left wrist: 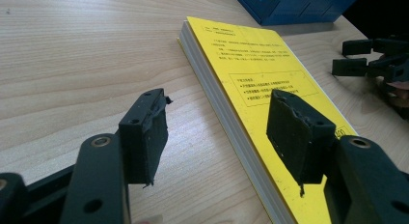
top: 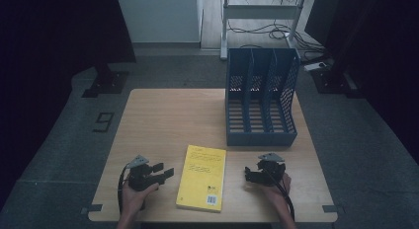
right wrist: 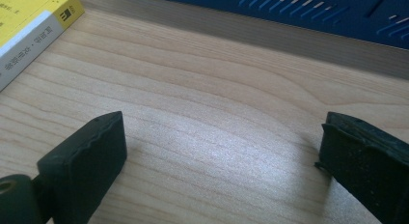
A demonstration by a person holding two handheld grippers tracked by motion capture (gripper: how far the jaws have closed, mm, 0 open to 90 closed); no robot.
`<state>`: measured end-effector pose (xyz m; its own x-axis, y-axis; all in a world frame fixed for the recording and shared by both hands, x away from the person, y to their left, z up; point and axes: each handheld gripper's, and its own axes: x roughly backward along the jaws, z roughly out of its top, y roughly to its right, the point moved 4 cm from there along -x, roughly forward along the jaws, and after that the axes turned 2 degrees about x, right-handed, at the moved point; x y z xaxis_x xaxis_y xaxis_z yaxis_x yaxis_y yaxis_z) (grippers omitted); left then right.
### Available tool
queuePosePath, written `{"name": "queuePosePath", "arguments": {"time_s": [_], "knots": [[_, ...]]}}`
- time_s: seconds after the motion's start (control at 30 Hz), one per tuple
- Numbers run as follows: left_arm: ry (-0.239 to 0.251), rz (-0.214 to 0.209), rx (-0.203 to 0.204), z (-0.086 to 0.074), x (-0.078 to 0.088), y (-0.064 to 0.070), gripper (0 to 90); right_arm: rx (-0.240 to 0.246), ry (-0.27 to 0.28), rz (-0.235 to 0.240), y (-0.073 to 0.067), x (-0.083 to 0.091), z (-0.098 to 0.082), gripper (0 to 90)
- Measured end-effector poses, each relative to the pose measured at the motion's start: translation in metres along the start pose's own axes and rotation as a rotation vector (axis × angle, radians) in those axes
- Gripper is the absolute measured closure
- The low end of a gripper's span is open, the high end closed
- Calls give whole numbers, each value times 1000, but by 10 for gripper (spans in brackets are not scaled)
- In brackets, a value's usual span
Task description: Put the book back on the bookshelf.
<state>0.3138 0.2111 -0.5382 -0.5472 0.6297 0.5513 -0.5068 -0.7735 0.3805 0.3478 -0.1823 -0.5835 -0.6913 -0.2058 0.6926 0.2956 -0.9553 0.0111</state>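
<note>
While both grippers, left (top: 165, 172) and right (top: 248, 173), rest jaws apart and empty on the pale wooden table (top: 163, 115), the yellow book (top: 202, 177) lies flat between them, blue file rack (top: 261, 98) behind, grey floor (top: 64, 125) around.

Dim room, light wooden table (top: 163, 115) on grey floor (top: 64, 140), white wall panel (top: 158, 17) beyond the table, metal frame (top: 257, 12) with tangled cables (top: 281, 31) behind it, dark curtains either side.
</note>
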Motion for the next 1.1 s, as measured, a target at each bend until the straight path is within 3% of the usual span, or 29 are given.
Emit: {"name": "queuePosePath", "arguments": {"time_s": [0.23, 0.4, 0.63, 1.1], "knots": [[-4, 5, -2, 0, -1, -1, 394, -24, 4, -20, 0, 2, 1, 107], [-7, 2, -10, 1, -3, 3, 394, -39, 40, 12, -7, 7, 7, 126], [-11, 5, -20, 2, -4, 6, 391, -36, 106, 91, -29, 17, 16, 137], [-27, 18, -21, 2, -12, 12, 382, 2, 127, 150, -53, 16, 28, 143]]}}
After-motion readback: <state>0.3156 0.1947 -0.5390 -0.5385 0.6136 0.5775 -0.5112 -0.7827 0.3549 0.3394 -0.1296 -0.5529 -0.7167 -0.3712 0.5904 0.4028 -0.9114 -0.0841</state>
